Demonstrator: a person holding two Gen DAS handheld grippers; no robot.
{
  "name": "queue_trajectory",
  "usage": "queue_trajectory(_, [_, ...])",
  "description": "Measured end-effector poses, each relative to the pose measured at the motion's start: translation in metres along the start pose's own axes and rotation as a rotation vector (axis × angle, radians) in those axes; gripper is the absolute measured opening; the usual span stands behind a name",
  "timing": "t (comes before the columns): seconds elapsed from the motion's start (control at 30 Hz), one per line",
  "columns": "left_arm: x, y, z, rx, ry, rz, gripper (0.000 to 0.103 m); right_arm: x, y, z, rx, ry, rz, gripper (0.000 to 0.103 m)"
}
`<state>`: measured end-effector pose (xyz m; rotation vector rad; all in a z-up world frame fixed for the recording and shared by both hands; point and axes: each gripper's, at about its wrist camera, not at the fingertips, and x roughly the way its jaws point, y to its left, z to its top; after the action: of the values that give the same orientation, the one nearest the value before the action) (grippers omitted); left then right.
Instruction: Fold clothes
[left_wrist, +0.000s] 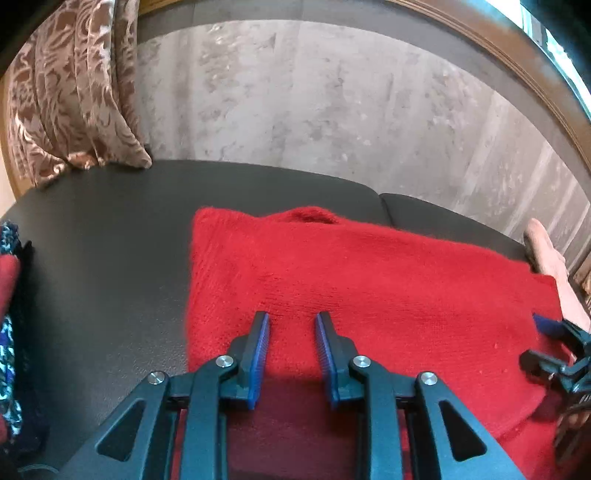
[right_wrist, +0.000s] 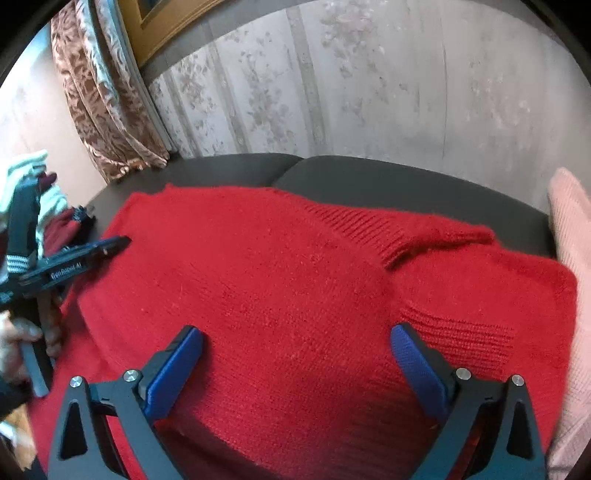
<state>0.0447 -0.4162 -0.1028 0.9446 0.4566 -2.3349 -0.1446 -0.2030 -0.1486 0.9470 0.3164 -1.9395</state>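
Observation:
A red knitted sweater (left_wrist: 369, 273) (right_wrist: 277, 266) lies folded flat on a black padded seat (left_wrist: 110, 240) (right_wrist: 369, 177), its ribbed cuff and hem showing toward the right in the right wrist view. My left gripper (left_wrist: 291, 315) (right_wrist: 122, 242) hovers over the sweater's near left part. Its blue pads stand a narrow gap apart with nothing between them. My right gripper (right_wrist: 297, 330) (left_wrist: 546, 332) is wide open above the sweater's near edge, holding nothing. A hand grips the left gripper's handle at the left edge of the right wrist view.
A pale pink garment (right_wrist: 569, 229) (left_wrist: 546, 251) lies against the sweater's right side. A pile of mixed clothes (left_wrist: 7, 295) (right_wrist: 55, 221) sits at the left edge. A patterned brown curtain (left_wrist: 74, 92) and a wallpapered wall (left_wrist: 332, 92) stand behind the seat.

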Motion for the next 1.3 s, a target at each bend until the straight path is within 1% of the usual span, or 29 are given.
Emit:
queue_trajectory(0.07, [0.006,-0.009,0.006,0.02,-0.008,0.022,0.028,0.002,0.001,0.0,-0.01,0.0,-0.02,0.103])
queue_trajectory(0.13, [0.01,-0.011,0.009,0.016,-0.012,0.025,0.028,0.004,0.001,0.004,-0.011,0.001,-0.035,0.103])
queue_trajectory(0.23, [0.024,-0.005,0.021,-0.01,-0.011,0.016,0.028,0.014,0.0,0.016,-0.026,0.005,-0.066,0.103])
queue_trajectory(0.3, [0.031,-0.004,0.03,-0.007,-0.007,0.023,0.028,0.021,-0.002,0.023,-0.035,0.009,-0.085,0.103])
queue_trajectory(0.4, [0.038,-0.009,0.041,0.038,0.005,0.056,0.029,0.025,-0.005,0.028,-0.035,0.017,-0.089,0.103])
queue_trajectory(0.47, [0.037,-0.013,0.045,0.068,0.015,0.069,0.028,0.021,-0.009,0.028,-0.021,0.022,-0.066,0.103])
queue_trajectory(0.5, [0.031,-0.01,0.046,0.065,0.028,0.057,0.028,0.015,-0.011,0.028,-0.003,0.033,-0.05,0.103])
queue_trajectory(0.53, [0.025,-0.006,0.047,0.054,0.043,0.038,0.028,0.007,-0.012,0.027,0.017,0.049,-0.036,0.103])
queue_trajectory(0.57, [0.013,0.003,0.046,0.029,0.053,0.003,0.028,-0.005,-0.014,0.026,0.048,0.059,-0.007,0.103])
queue_trajectory(0.6, [0.001,0.01,0.043,0.01,0.055,-0.034,0.028,-0.021,-0.017,0.02,0.087,0.057,0.045,0.103])
queue_trajectory(0.67, [-0.027,0.021,0.025,0.009,0.038,-0.084,0.028,-0.059,-0.027,-0.001,0.157,0.038,0.157,0.103])
queue_trajectory(0.7, [-0.04,0.027,0.015,0.01,0.036,-0.11,0.028,-0.076,-0.032,-0.014,0.185,0.036,0.182,0.103])
queue_trajectory(0.77, [-0.068,0.042,-0.008,0.003,0.037,-0.158,0.028,-0.109,-0.045,-0.048,0.263,0.044,0.225,0.103])
queue_trajectory(0.83, [-0.093,0.056,-0.031,0.006,0.031,-0.181,0.029,-0.137,-0.059,-0.081,0.344,0.044,0.249,0.103])
queue_trajectory(0.87, [-0.105,0.063,-0.043,0.009,0.029,-0.192,0.03,-0.152,-0.066,-0.103,0.393,0.047,0.26,0.103])
queue_trajectory(0.9, [-0.115,0.071,-0.056,0.005,0.03,-0.198,0.031,-0.165,-0.072,-0.124,0.442,0.052,0.271,0.103])
queue_trajectory(0.97, [-0.133,0.087,-0.079,-0.012,0.038,-0.2,0.033,-0.178,-0.079,-0.16,0.533,0.085,0.296,0.103])
queue_trajectory(1.0, [-0.139,0.093,-0.089,-0.028,0.046,-0.195,0.033,-0.182,-0.079,-0.175,0.575,0.095,0.322,0.103])
queue_trajectory(1.1, [-0.157,0.113,-0.117,-0.096,0.068,-0.196,0.035,-0.196,-0.068,-0.204,0.651,0.038,0.457,0.103])
queue_trajectory(1.2, [-0.169,0.127,-0.139,-0.145,0.083,-0.213,0.039,-0.193,-0.048,-0.204,0.603,0.077,0.48,0.103])
queue_trajectory(1.3, [-0.179,0.131,-0.157,-0.126,0.095,-0.214,0.04,-0.19,-0.041,-0.204,0.599,0.094,0.504,0.103])
